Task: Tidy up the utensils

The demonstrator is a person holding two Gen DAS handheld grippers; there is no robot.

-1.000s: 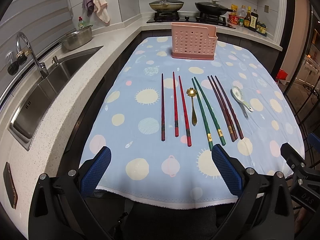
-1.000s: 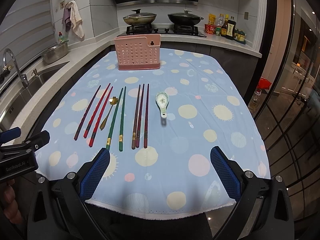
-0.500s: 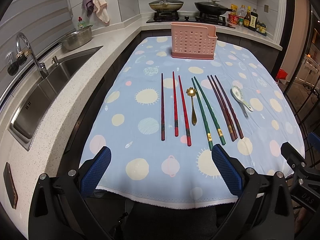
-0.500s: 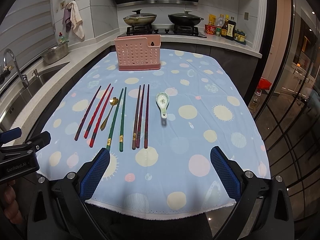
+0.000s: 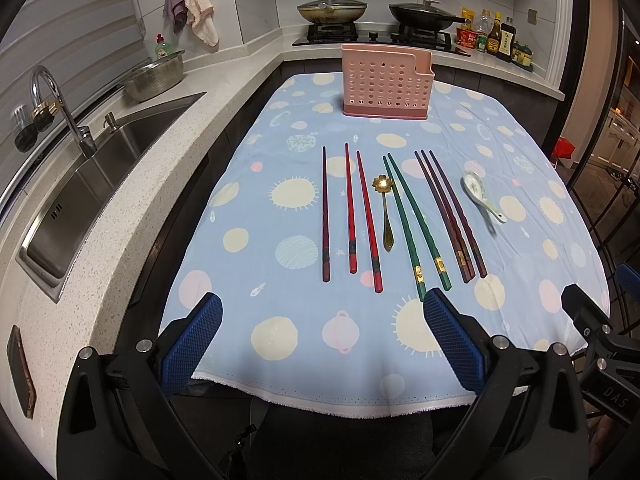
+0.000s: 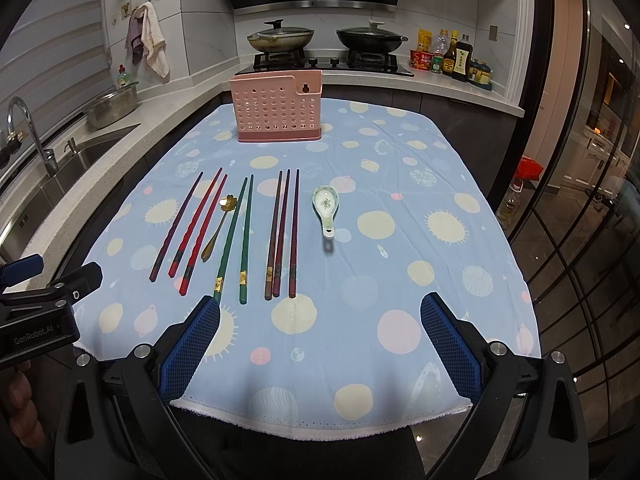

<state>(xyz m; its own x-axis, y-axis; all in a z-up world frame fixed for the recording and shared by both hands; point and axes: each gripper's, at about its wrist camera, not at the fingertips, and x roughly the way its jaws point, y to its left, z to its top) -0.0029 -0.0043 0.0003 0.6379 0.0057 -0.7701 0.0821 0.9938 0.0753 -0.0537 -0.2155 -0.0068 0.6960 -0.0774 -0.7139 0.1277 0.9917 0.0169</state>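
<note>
Several chopsticks lie in a row on the blue spotted tablecloth (image 5: 296, 320): a dark maroon one (image 5: 325, 216), two red ones (image 5: 362, 216), two green ones (image 5: 412, 224) and three dark purple-brown ones (image 5: 450, 216). A gold spoon (image 5: 385, 212) lies between the red and green ones. A white ceramic spoon (image 5: 480, 196) lies at the right. A pink perforated utensil holder (image 5: 386, 80) stands at the table's far end. My left gripper (image 5: 320, 336) and right gripper (image 6: 318, 336) are both open and empty, above the near table edge.
A steel sink (image 5: 84, 184) with tap and a metal bowl (image 5: 154, 76) sit on the counter at the left. Two lidded pans (image 5: 332, 10) stand on the stove behind the holder. Sauce bottles (image 5: 496, 36) stand at the back right. A glass door (image 6: 592, 184) is at the right.
</note>
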